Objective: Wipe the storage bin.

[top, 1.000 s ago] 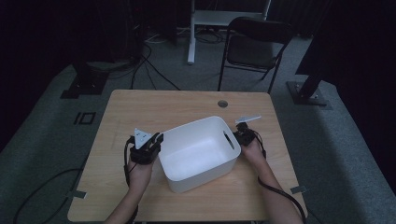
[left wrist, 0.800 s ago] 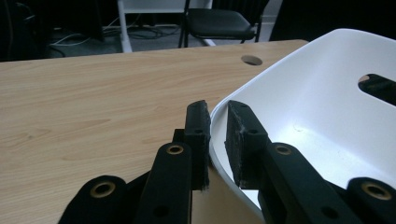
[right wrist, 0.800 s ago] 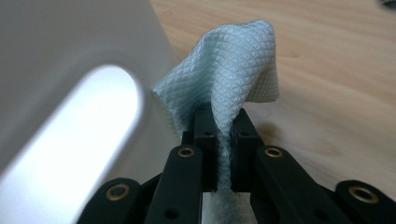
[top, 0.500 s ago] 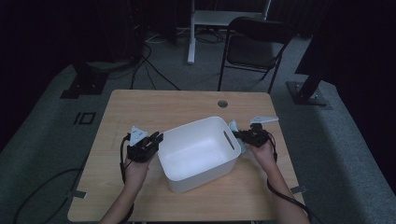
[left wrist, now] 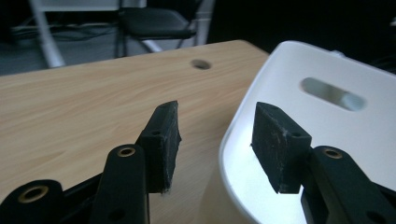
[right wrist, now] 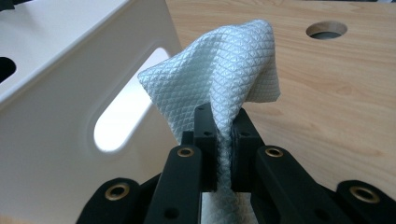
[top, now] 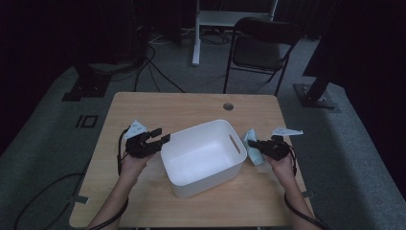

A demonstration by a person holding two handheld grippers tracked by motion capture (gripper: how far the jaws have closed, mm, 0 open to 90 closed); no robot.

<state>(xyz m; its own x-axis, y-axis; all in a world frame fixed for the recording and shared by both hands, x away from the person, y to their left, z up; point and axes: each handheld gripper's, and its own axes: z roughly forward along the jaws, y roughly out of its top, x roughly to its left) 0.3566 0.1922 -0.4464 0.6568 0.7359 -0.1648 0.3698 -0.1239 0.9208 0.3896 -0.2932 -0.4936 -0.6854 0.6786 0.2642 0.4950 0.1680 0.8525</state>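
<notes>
A pale blue-white cloth (right wrist: 219,79) with a quilted diamond weave is clamped between the jaws of the right hand-held gripper (right wrist: 223,123), which are pressed together on it; in the right gripper view the cloth rises in a bunched fold at the centre of the frame. In the high view the same cloth (top: 252,148) is seen right of centre, just beside the right-hand wall of the white bin (top: 203,155), with the right hand-held gripper (top: 262,146) behind it towards the right edge of the counter (top: 191,105).

The white bin is seen at the centre of the high view, resting on the counter and turned at an angle to its edges. A slotted handle opening is cut into its right wall (the opening appears at the lower left of the right gripper view, bright against the plastic).

The left hand-held gripper (top: 158,136) is found left of centre in the high view, at the bin's left rim. Its jaws stand apart and have just been opening; in the left gripper view the rim of the bin (left wrist: 243,116) is seen between them, and neither pad is pressed on it.

A round hole (top: 228,106) is set in the counter's upper part, and a dark folding chair (top: 263,48) stands on the floor beyond it at the top of the frame.
</notes>
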